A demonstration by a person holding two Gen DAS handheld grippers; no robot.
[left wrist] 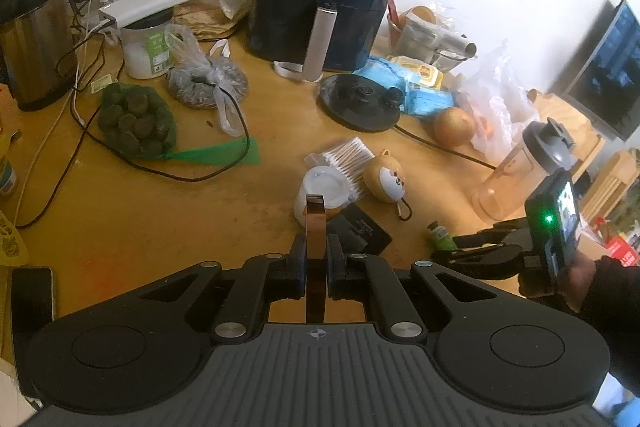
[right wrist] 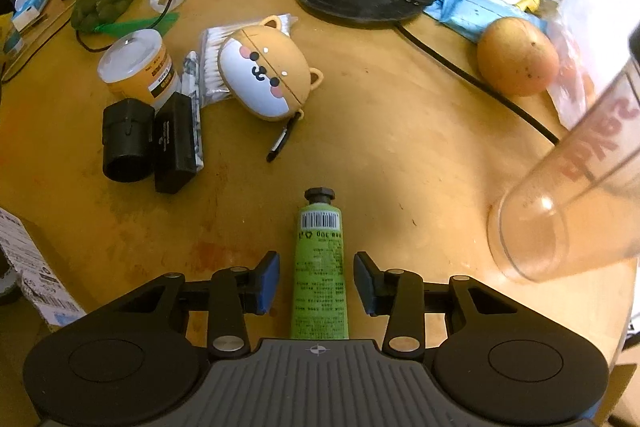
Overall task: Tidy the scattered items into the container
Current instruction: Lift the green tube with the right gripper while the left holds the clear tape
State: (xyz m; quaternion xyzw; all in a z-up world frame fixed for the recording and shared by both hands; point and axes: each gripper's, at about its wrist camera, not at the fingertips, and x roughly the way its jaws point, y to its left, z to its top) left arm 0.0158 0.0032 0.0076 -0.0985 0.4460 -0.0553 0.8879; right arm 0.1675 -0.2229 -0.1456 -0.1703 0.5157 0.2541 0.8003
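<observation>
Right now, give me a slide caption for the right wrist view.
Right tool open astride a green tube lying on the wooden table.

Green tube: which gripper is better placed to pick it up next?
Right. The right gripper straddles the green tube, pads clear of it; the left gripper is shut on a brown strip.
</observation>
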